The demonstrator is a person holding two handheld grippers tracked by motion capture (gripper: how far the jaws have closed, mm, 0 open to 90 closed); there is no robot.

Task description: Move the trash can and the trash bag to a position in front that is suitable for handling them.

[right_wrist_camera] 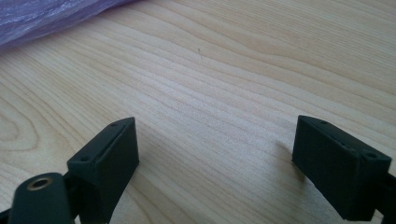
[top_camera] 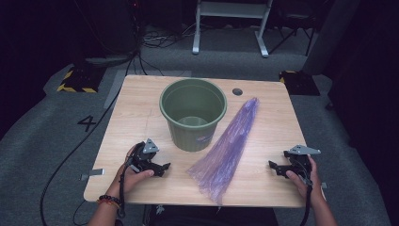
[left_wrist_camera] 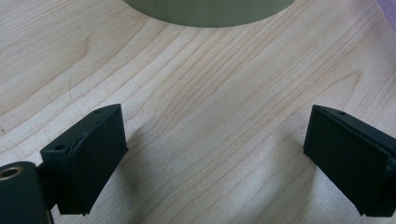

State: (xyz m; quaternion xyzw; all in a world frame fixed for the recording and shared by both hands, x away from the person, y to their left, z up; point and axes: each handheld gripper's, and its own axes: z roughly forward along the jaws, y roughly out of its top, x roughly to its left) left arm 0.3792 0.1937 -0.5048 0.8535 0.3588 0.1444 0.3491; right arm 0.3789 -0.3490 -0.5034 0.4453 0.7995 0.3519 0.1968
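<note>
Nearest the person, both hands rest on the front of the wooden table [top_camera: 141, 99], one gripper in each. The left gripper [top_camera: 162, 168] lies low over the wood near the front left edge, pointing toward the middle; its jaws stand wide apart with bare wood between them, as the left gripper view shows. A beaded bracelet [top_camera: 109, 201] sits on that wrist. The right gripper [top_camera: 274, 168] lies near the front right edge, also pointing inward, its jaws spread wide with nothing between them but table grain.

Between the two grippers lies the bag [top_camera: 228, 145], a thin purple plastic one, gathered long and narrow. Its wide end fans out at the front edge, well apart from either gripper, and its narrow end runs back and to the right, past the bin. A corner of it shows at the top left of the right gripper view [right_wrist_camera: 42, 16].

Behind the left gripper stands the bin [top_camera: 193, 114], a green round one, upright and empty, with a small sticker [top_camera: 203, 138] low on its front wall; the writing on it is too small to read. The bag lies just beside the bin's right side.

On the grey floor left of the table, a "4" [top_camera: 87, 123] is marked.
</note>
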